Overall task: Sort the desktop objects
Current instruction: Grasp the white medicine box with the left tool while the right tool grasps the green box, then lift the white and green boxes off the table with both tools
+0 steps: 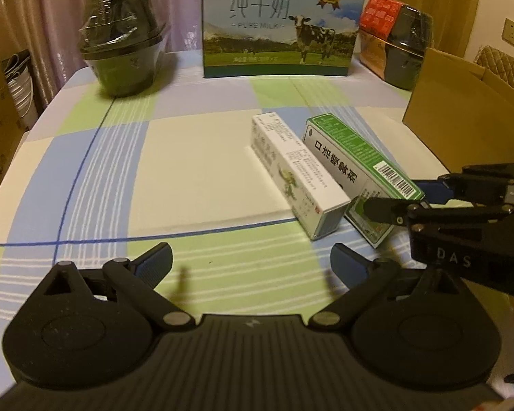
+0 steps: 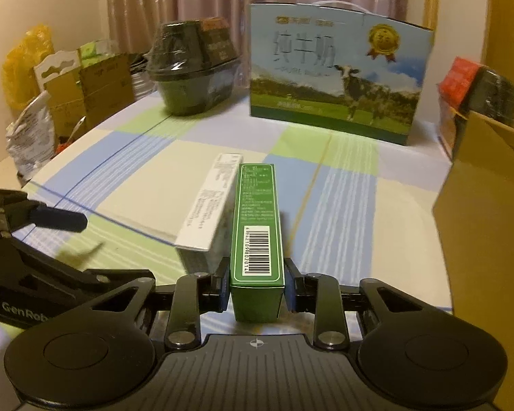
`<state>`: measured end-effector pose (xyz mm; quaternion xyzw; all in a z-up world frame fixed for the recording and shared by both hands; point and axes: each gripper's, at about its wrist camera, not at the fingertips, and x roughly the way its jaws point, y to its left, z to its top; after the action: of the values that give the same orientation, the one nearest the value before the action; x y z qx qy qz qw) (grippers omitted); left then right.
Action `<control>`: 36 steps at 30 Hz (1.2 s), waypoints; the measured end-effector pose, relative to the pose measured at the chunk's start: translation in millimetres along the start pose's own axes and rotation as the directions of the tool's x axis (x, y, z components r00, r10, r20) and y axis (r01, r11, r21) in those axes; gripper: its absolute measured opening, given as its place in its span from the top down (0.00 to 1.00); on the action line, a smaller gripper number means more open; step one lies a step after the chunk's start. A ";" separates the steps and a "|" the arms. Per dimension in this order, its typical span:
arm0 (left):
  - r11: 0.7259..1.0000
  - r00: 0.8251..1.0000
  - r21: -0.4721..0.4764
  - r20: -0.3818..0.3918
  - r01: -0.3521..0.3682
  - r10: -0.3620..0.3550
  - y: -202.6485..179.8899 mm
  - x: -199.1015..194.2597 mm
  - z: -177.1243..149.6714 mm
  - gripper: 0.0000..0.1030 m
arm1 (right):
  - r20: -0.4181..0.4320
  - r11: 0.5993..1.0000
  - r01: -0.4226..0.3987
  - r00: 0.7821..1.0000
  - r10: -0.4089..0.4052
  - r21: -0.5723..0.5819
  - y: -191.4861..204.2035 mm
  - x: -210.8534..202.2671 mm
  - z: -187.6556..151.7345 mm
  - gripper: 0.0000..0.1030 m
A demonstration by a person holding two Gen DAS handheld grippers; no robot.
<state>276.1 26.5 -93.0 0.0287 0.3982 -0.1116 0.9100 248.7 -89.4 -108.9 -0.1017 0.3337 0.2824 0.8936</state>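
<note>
Two slim cartons lie side by side on the checked tablecloth point(image 1: 174, 171): a white box point(image 1: 291, 167) point(image 2: 209, 202) and a green box point(image 1: 356, 157) point(image 2: 257, 212) with a barcode on top. My right gripper point(image 2: 257, 287) has its pads against both long sides of the green box at its near end, which still rests on the cloth. In the left wrist view the right gripper point(image 1: 397, 195) reaches in from the right. My left gripper point(image 1: 252, 257) stands open and empty, just short of the white box. One of its fingers point(image 2: 61, 219) shows at the left of the right wrist view.
A tall milk carton point(image 1: 277, 24) point(image 2: 335, 72) stands at the back. Film-wrapped black bowls point(image 1: 123, 44) point(image 2: 192, 65) sit back left. A red and black package point(image 1: 394, 34) is back right. An open cardboard box point(image 1: 462, 102) point(image 2: 490, 205) stands at the table's right edge.
</note>
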 end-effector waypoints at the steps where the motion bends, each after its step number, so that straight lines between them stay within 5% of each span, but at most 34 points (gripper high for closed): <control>1: 1.000 1.000 0.000 -0.001 0.006 -0.006 -1.8 2.0 1.1 0.10 | 0.005 1.000 0.016 1.000 -0.016 0.003 -2.6 -1.5 -0.6 0.74; 9: 0.998 0.998 -0.024 0.027 0.056 -0.055 -22.9 19.5 12.6 0.22 | 0.001 0.995 0.077 0.997 -0.078 0.061 -29.8 -15.5 -14.3 0.74; 15: 0.998 0.998 -0.030 0.038 0.053 -0.052 -37.6 35.7 19.5 0.48 | -0.003 0.995 0.080 0.997 -0.080 0.061 -32.7 -24.5 -20.3 0.74; 17: 0.998 0.998 -0.034 0.032 0.046 -0.045 -39.3 38.9 20.2 0.68 | -0.004 0.995 0.079 0.997 -0.079 0.060 -32.7 -26.0 -21.3 0.74; 20: 0.999 1.000 -0.025 0.013 0.023 -0.023 -39.9 35.5 15.4 0.80 | -0.011 0.995 0.073 0.997 -0.072 0.063 -32.3 -29.8 -22.6 0.74; 36: 0.999 0.990 -0.031 -0.138 -0.018 0.014 -98.5 -74.9 -80.5 0.80 | -0.114 0.991 0.078 0.991 -0.065 0.109 -4.5 -145.1 -101.0 0.74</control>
<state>146.7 -44.6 -89.6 0.0248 0.4616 -0.0956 0.8816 107.2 -193.9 -90.5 -0.0781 0.3940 0.2248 0.8878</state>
